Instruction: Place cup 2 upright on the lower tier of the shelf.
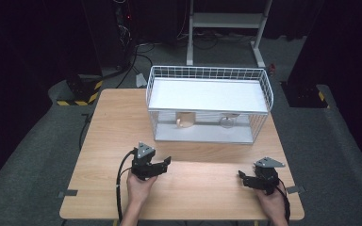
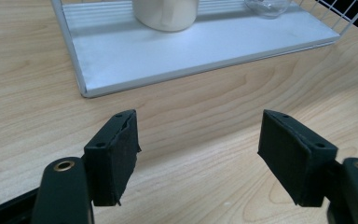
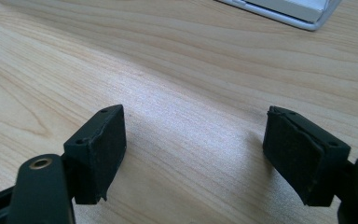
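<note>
Surface (image 1: 113, 141): wide wooden top, bare between you and the rack; you have free room to bring the left tongs forward.
Rack (image 1: 209, 104): white wire shelf unit at the far middle of the surface, with a solid upper shelf and a low tray under it. Its front is open, so go in level, beneath the upper shelf.
Mug (image 1: 185, 120): cream, upright on the low tray, left of centre, its handle facing you. It seems the thing to fetch; come at it straight and take the body or the handle squarely.
Glass (image 1: 227, 122): clear, on the same tray to the right of the mug, apart from it. Keep your elbow in so you do not knock it.
Left tongs (image 1: 158, 165): near the front left, pointing toward the mug, jaws parted with nothing between them.
Right tongs (image 1: 249, 179): low at the front right, jaws standing apart, nothing held.
In the way: the rack's front rim (image 2: 205, 70) and the upper shelf overhead.
</note>
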